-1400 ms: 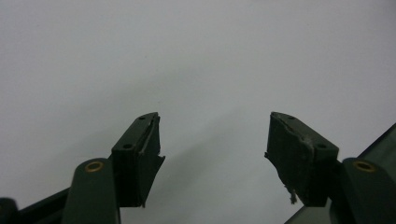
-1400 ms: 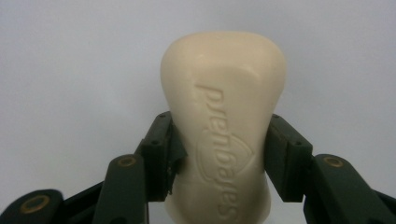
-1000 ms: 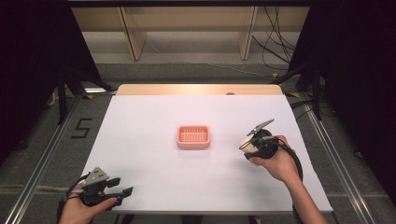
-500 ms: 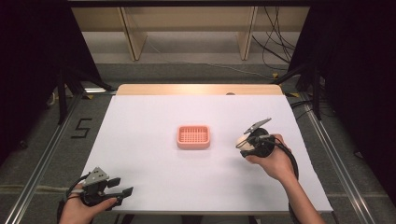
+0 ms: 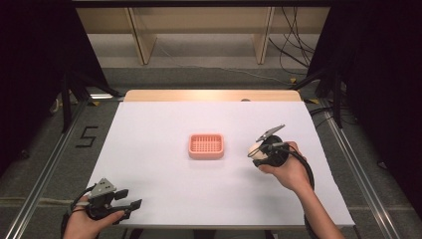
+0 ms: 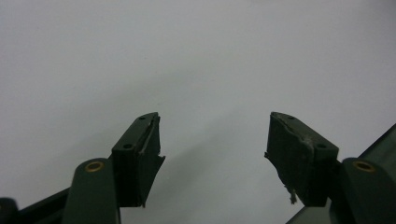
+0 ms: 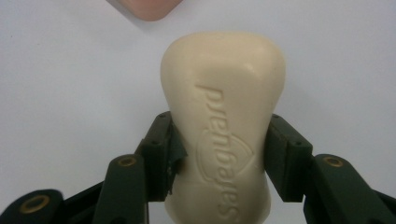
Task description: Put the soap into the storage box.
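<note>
At the desk's (image 5: 164,124) near left corner the left claw (image 5: 130,206) rests with jaws apart, holding nothing. The pink soap dish (image 5: 206,145) sits mid-desk, just left of the right claw (image 5: 255,151), which is clamped across the cream soap bar (image 7: 223,116), its long axis pointing toward the dish.

Left hand-held gripper (image 5: 130,205) low at the near left table (image 5: 159,129) edge, jaws wide apart, nothing between. Right hand-held gripper (image 5: 255,149) raised mid-right, forearm angled in, jaws clamped on a soap bar (image 7: 223,116).
</note>
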Action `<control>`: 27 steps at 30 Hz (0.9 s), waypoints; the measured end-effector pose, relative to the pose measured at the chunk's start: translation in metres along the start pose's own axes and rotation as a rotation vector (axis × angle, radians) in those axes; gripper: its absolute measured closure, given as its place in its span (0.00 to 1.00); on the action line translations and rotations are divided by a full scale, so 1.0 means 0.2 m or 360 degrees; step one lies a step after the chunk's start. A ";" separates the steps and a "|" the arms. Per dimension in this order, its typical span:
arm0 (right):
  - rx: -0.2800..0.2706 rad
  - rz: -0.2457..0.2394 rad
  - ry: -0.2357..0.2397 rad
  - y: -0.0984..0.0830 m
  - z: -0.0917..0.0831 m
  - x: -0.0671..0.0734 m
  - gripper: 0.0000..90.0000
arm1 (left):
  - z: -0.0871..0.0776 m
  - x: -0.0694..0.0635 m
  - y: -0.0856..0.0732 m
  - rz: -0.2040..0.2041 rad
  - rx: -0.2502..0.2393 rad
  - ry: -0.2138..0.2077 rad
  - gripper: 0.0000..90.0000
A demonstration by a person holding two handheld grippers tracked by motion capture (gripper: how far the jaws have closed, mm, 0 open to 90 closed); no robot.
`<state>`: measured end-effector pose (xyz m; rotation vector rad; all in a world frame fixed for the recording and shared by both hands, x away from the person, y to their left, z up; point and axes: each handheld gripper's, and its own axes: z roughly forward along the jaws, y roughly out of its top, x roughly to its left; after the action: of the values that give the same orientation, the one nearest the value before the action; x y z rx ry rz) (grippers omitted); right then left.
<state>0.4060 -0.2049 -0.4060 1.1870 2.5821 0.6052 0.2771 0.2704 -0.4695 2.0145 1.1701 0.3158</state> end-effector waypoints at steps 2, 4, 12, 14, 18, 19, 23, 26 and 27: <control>-0.0005 -0.0005 -0.0009 0.01 0.00 0.00 0.56 | 0.00 0.00 0.00 0.0000 0.0011 0.0003 0.38; -0.0002 0.0007 0.0006 0.01 0.00 0.01 0.56 | 0.00 0.00 0.00 0.0000 -0.0001 -0.0001 0.38; -0.0015 -0.0009 -0.0013 0.03 0.00 0.02 0.56 | 0.00 0.00 0.00 0.0000 0.0001 -0.0003 0.38; -0.0027 -0.0031 -0.0015 0.04 0.01 0.02 0.56 | 0.00 0.00 0.00 0.0000 0.0002 -0.0002 0.38; -0.0023 -0.0024 -0.0010 0.05 0.02 0.02 0.56 | 0.00 0.00 0.00 0.0000 0.0002 -0.0001 0.38; -0.0024 -0.0018 0.0005 0.05 0.02 0.02 0.56 | 0.00 0.00 0.00 0.0002 0.0002 -0.0001 0.38; -0.0020 -0.0017 0.0002 0.06 0.02 0.03 0.56 | 0.01 0.00 0.00 -0.0016 -0.0026 0.0002 0.38; -0.0025 -0.0033 -0.0002 0.07 0.02 0.03 0.56 | 0.00 0.00 0.00 0.0001 -0.0012 0.0005 0.38; -0.0023 -0.0035 -0.0011 0.07 0.02 0.03 0.56 | 0.00 0.00 0.00 0.0000 -0.0014 0.0009 0.38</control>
<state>0.4136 -0.1908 -0.4033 1.1528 2.5771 0.6127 0.2773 0.2698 -0.4699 2.0071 1.1703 0.3263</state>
